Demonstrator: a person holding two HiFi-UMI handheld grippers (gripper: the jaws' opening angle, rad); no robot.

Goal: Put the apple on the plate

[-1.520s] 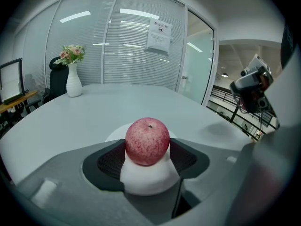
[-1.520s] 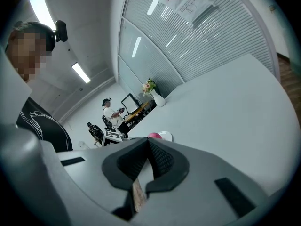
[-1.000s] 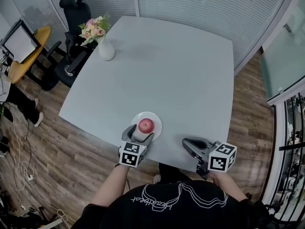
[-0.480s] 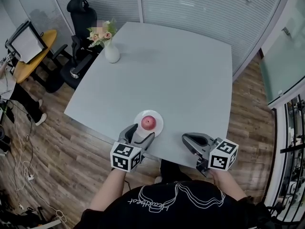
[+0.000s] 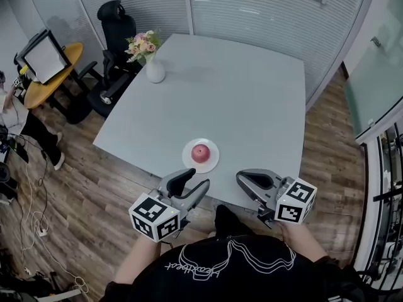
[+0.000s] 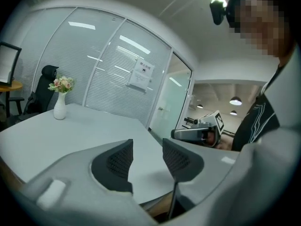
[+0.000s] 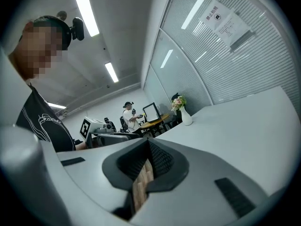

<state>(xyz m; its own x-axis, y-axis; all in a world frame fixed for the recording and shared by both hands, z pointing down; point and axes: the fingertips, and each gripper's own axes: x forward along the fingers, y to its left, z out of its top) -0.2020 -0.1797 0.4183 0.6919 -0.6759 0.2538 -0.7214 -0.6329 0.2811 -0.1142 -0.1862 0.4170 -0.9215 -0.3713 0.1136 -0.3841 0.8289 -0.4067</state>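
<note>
The red apple [image 5: 200,151] rests on the small white plate [image 5: 201,162] near the front edge of the grey table [image 5: 239,99]. My left gripper [image 5: 192,182] hovers in front of the plate, lifted off the table and apart from the apple. Its jaws are closing with nothing between them, and a gap still shows between its pads [image 6: 121,160]. My right gripper [image 5: 242,180] hangs to the right of the plate, its pads [image 7: 157,158] together and empty. Each gripper view shows the other gripper: the right gripper [image 6: 197,133] and the left gripper [image 7: 101,130].
A white vase of flowers [image 5: 154,70] stands at the table's far left corner. A black office chair [image 5: 118,27] and a round yellow table with a monitor [image 5: 47,65] are left of it. A seated person [image 5: 12,115] is at the far left. Glass walls enclose the room.
Both grippers rose and drew back from the table toward me. The left one left the plate and its jaws narrowed. The apple stayed on the plate.
</note>
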